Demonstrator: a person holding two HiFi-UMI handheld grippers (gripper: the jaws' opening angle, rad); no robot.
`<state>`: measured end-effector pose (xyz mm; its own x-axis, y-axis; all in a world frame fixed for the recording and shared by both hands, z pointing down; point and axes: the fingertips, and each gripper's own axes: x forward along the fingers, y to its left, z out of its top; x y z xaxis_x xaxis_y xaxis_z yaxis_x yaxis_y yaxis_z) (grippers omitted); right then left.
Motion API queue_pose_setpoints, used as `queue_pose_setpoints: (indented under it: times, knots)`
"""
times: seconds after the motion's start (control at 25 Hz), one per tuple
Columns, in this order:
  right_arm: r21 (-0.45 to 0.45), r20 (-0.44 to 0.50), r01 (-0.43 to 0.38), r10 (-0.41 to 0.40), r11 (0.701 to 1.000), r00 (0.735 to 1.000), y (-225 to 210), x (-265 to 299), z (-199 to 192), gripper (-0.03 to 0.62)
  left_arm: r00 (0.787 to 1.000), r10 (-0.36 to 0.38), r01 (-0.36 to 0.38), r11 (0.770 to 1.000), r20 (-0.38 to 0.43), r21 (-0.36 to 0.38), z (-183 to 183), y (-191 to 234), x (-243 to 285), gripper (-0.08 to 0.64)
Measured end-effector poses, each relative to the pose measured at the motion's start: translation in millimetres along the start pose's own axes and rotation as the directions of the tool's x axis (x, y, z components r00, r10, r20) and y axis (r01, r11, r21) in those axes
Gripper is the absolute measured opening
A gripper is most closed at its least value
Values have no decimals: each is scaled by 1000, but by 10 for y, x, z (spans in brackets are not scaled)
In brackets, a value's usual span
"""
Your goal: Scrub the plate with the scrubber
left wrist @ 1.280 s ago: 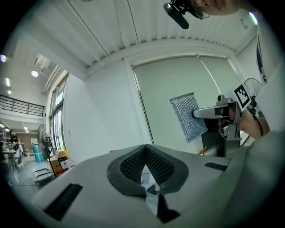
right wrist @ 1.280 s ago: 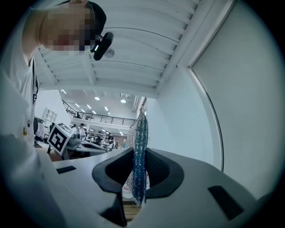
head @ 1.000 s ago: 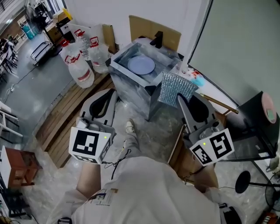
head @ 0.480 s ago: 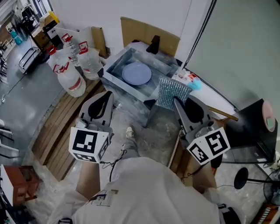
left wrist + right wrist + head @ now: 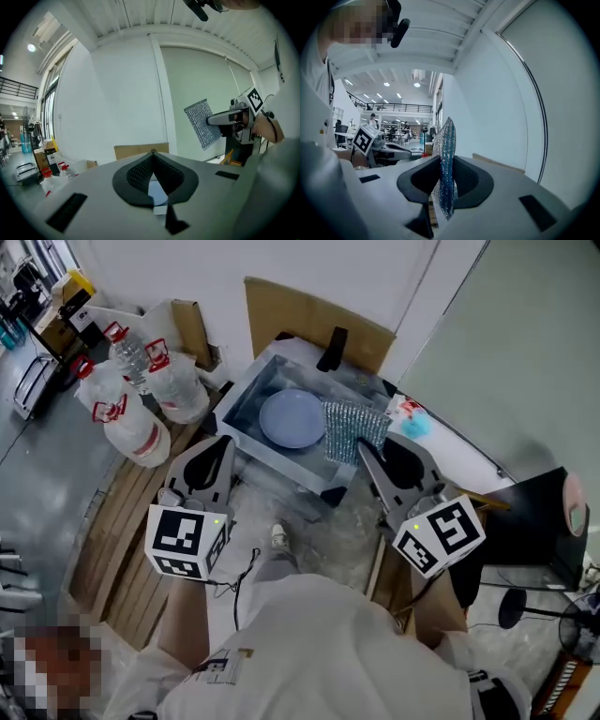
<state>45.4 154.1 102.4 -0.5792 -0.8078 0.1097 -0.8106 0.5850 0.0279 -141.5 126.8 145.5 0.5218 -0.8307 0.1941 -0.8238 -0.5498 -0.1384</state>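
Note:
A pale blue plate (image 5: 292, 418) lies flat in a steel sink basin (image 5: 246, 390) ahead of me. My right gripper (image 5: 364, 448) is shut on a glittery silver scrubber cloth (image 5: 352, 429), which hangs over the basin's right rim beside the plate. In the right gripper view the scrubber (image 5: 444, 168) stands edge-on, pinched between the jaws. My left gripper (image 5: 226, 442) is shut and holds nothing, just short of the basin's near left corner. In the left gripper view its closed jaws (image 5: 153, 157) hide most of the plate (image 5: 157, 193), and the scrubber (image 5: 203, 123) shows at the right.
Several large water bottles (image 5: 127, 409) stand on wooden slats left of the sink. A black faucet (image 5: 332, 348) and cardboard (image 5: 309, 320) sit behind the basin. A white counter with small items (image 5: 415, 422) runs to the right, beside a black box (image 5: 534, 526).
Both grippers have moved forward toward the sink. The scrubber has gone from in front of the basin to over its right rim, next to the plate.

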Motion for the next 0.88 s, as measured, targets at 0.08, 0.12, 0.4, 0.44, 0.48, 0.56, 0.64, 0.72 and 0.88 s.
queue_pose_setpoints:
  times: [0.08, 0.12, 0.4, 0.44, 0.48, 0.56, 0.64, 0.72, 0.88]
  knots:
    - [0, -19, -4, 4, 1000, 1000, -35, 302, 5, 97, 1000, -12, 11, 1000, -10, -16, -58, 183, 163, 17]
    - [1, -28, -7, 7, 1000, 1000, -42, 439, 8, 97, 1000, -18, 18, 1000, -14, -24, -83, 262, 229, 17]
    - [9, -106, -53, 54, 999, 993, -219, 1315, -149, 97, 998, -42, 40, 998, -38, -41, -231, 778, 736, 17]
    - [15, -115, -59, 60, 998, 992, -250, 1432, -182, 97, 998, -41, 39, 998, -43, -44, -255, 851, 807, 17]
    - [23, -123, -63, 66, 998, 990, -284, 1545, -220, 97, 998, -41, 39, 998, -49, -47, -283, 915, 881, 17]
    - [50, -138, -69, 75, 996, 988, -374, 1751, -315, 97, 997, -51, 47, 998, -63, -51, -346, 1008, 1041, 17]
    - [81, -148, -68, 79, 994, 986, -484, 1943, -409, 97, 995, -64, 60, 997, -73, -55, -401, 1095, 1213, 17]
    - [109, -155, -65, 82, 992, 984, -575, 2117, -484, 97, 993, -82, 77, 996, -87, -53, -456, 1170, 1377, 17]
    - [159, -179, -56, 85, 986, 980, -712, 2394, -676, 97, 986, -107, 101, 993, -124, -54, -611, 1235, 1657, 17]
